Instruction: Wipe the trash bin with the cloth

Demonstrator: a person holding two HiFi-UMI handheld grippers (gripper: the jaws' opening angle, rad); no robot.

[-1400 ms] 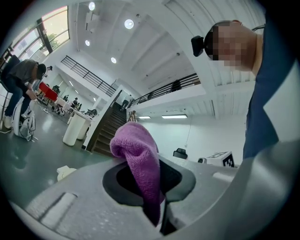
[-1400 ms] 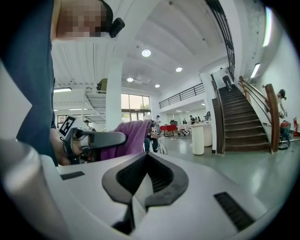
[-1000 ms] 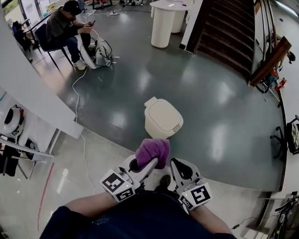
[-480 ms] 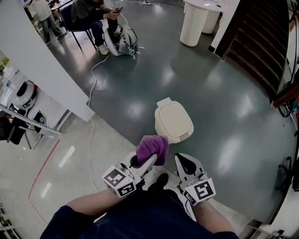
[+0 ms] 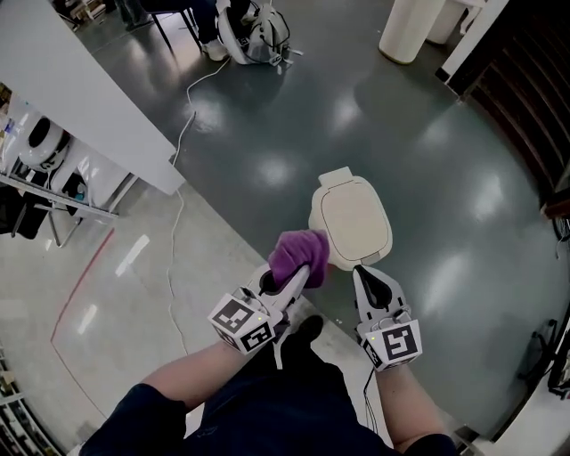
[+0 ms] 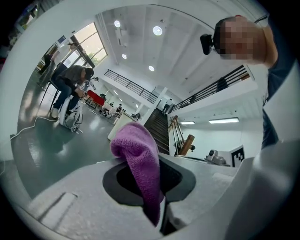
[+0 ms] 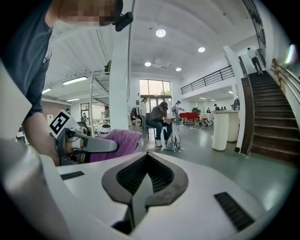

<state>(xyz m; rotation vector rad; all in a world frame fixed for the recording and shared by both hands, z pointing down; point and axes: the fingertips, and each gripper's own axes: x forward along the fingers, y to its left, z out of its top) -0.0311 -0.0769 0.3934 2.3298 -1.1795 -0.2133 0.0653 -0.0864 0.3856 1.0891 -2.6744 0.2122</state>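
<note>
A cream trash bin (image 5: 350, 222) with its lid down stands on the dark floor just ahead of both grippers in the head view. My left gripper (image 5: 294, 274) is shut on a purple cloth (image 5: 298, 255), which bunches above the jaws (image 6: 139, 161) and hangs close to the bin's near left side. The same cloth (image 7: 112, 144) shows at the left of the right gripper view. My right gripper (image 5: 367, 278) is held near the bin's front edge with its jaws closed and nothing between them. The bin is hidden in both gripper views.
A white cable (image 5: 183, 160) runs across the floor toward a backpack (image 5: 258, 36) and a seated person (image 7: 159, 122). A white counter (image 5: 80, 89) stands at left, a round white pedestal (image 5: 411, 27) and dark stairs (image 7: 267, 117) beyond.
The view has closed in on the bin, which now lies nearer and right in front of the grippers. Both grippers kept their grip and posture.
</note>
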